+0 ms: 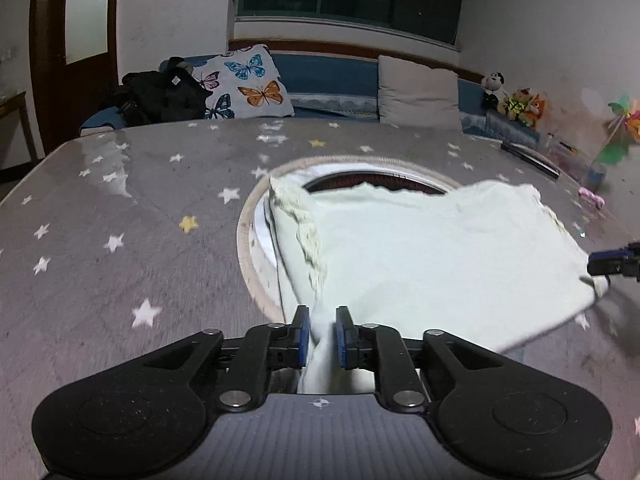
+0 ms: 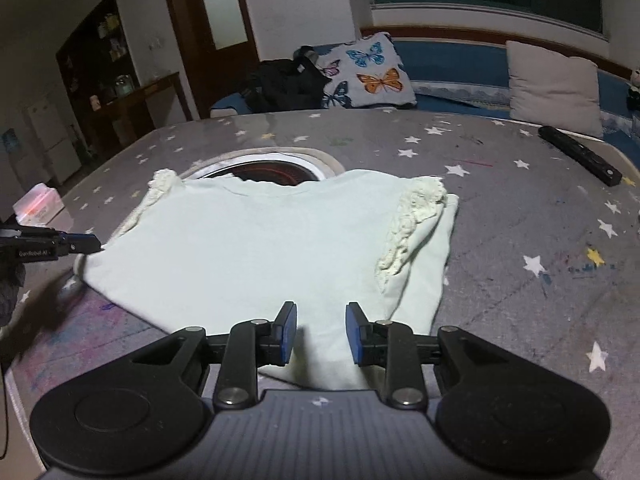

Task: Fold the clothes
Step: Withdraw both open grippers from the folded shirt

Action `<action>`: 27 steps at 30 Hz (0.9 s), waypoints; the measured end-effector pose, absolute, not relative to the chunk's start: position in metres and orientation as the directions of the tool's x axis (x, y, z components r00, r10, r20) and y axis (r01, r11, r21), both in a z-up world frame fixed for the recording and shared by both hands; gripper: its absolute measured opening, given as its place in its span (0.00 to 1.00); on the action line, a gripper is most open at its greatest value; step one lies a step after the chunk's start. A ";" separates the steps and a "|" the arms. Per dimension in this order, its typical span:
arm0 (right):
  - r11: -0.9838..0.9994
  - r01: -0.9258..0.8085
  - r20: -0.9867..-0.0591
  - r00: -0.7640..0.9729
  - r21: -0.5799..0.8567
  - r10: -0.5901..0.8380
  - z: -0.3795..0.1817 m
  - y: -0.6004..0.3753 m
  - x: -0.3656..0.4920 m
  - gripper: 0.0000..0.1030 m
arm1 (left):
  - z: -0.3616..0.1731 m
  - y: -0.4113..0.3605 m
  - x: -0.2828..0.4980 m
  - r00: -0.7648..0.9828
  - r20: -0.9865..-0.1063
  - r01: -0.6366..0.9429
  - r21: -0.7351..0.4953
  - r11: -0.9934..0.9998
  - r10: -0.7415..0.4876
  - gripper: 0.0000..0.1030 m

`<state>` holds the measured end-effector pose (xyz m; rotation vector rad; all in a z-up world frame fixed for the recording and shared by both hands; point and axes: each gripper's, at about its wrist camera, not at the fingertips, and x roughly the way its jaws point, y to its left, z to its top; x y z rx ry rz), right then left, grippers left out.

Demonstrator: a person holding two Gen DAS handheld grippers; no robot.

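A pale mint top [image 1: 420, 248] with ruffled sleeves lies flat on the star-patterned table cover [image 1: 120, 208], partly over a round inset. My left gripper [image 1: 322, 332] has a raised fold of the top's near hem between its blue pads, which press on it. In the right wrist view the same top [image 2: 260, 248] spreads ahead, and my right gripper [image 2: 322, 332] stands open with the hem lying loose between its fingers. Each gripper shows in the other's view at the top's side edge: the right gripper [image 1: 592, 264] and the left gripper [image 2: 96, 245].
The round inset [image 2: 276, 168] with a dark red ring sits under the top's collar. A black remote [image 2: 580, 156] lies at the table's far right and a clear plastic box [image 2: 38, 204] at its left edge. A sofa with cushions [image 1: 248, 84] runs behind.
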<state>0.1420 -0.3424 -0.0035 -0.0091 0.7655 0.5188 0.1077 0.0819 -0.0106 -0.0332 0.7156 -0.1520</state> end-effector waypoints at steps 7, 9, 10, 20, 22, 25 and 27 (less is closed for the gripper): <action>0.893 -0.426 -0.689 0.605 0.144 0.399 -0.016 -0.348 0.135 0.30 | -0.007 0.099 0.083 0.760 -0.642 0.075 -0.067 0.995 -0.100 0.20; 0.895 -0.422 -0.679 0.615 0.144 0.400 -0.011 -0.351 0.131 0.30 | -0.005 0.104 0.075 0.763 -0.640 0.066 -0.068 0.996 -0.094 0.20; 0.896 -0.421 -0.674 0.620 0.145 0.400 -0.009 -0.353 0.129 0.30 | -0.005 0.106 0.071 0.764 -0.638 0.065 -0.074 0.995 -0.097 0.20; 0.910 -0.375 -0.676 0.625 0.180 0.391 -0.018 -0.357 0.130 0.31 | -0.009 0.095 0.064 0.775 -0.611 0.148 -0.071 0.986 -0.161 0.25; 0.912 -0.365 -0.671 0.630 0.187 0.390 -0.017 -0.360 0.127 0.31 | -0.012 0.093 0.061 0.771 -0.612 0.178 -0.055 0.982 -0.174 0.25; 0.917 -0.350 -0.665 0.642 0.190 0.382 -0.014 -0.367 0.122 0.31 | -0.016 0.093 0.058 0.767 -0.617 0.200 -0.032 0.979 -0.177 0.25; 0.920 -0.336 -0.665 0.643 0.201 0.380 -0.014 -0.374 0.121 0.31 | -0.017 0.095 0.058 0.766 -0.619 0.202 -0.025 0.979 -0.174 0.25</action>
